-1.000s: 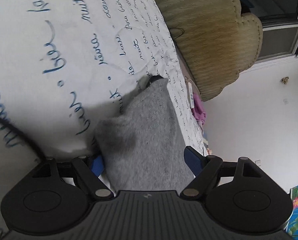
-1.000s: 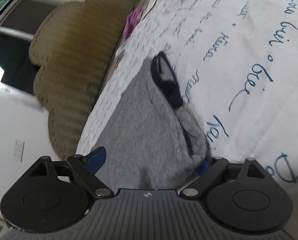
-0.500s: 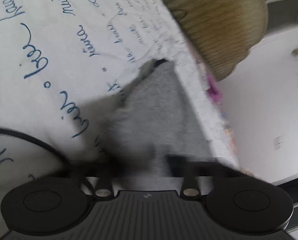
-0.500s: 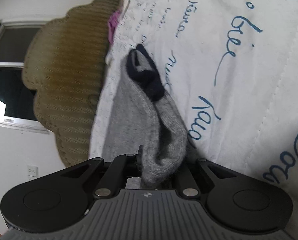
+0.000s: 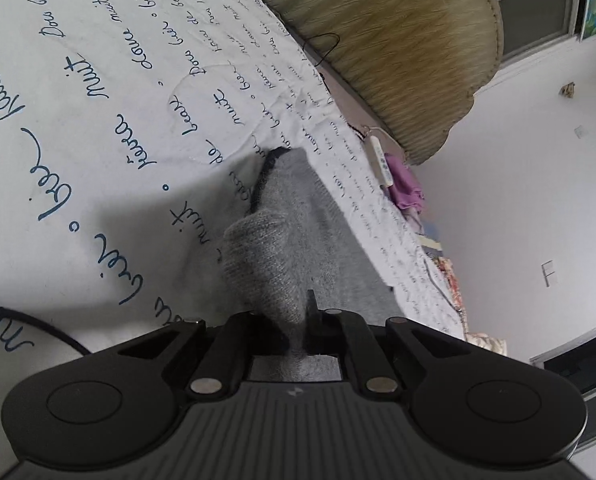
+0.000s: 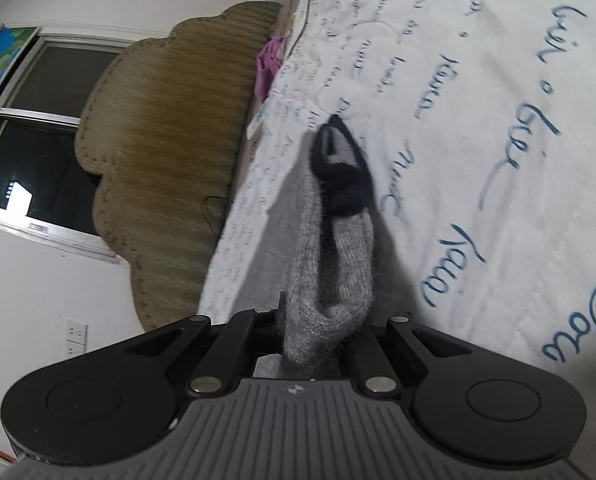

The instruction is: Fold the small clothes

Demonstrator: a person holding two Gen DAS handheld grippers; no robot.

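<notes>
A grey knit sock (image 5: 282, 256) with a dark navy cuff lies on the white bedspread (image 5: 98, 140) printed with blue script. My left gripper (image 5: 294, 324) is shut on one end of the sock, the fabric bunched between its jaws. In the right wrist view the same sock (image 6: 338, 256) runs away from my right gripper (image 6: 314, 336), which is shut on its other end. The navy cuff (image 6: 342, 168) rests on the bedspread (image 6: 498, 120) at the far end. The pinched ends are lifted slightly.
A tan padded headboard (image 5: 398, 40) stands at the bed's far side, also in the right wrist view (image 6: 170, 152). A purple cloth (image 5: 406, 184) and a white remote (image 5: 378, 156) lie by the bed edge. A dark cable (image 5: 30, 320) crosses the bedspread at left.
Both grippers were open around the sock a second ago; both have closed on it and raised its ends, bunching the fabric.
</notes>
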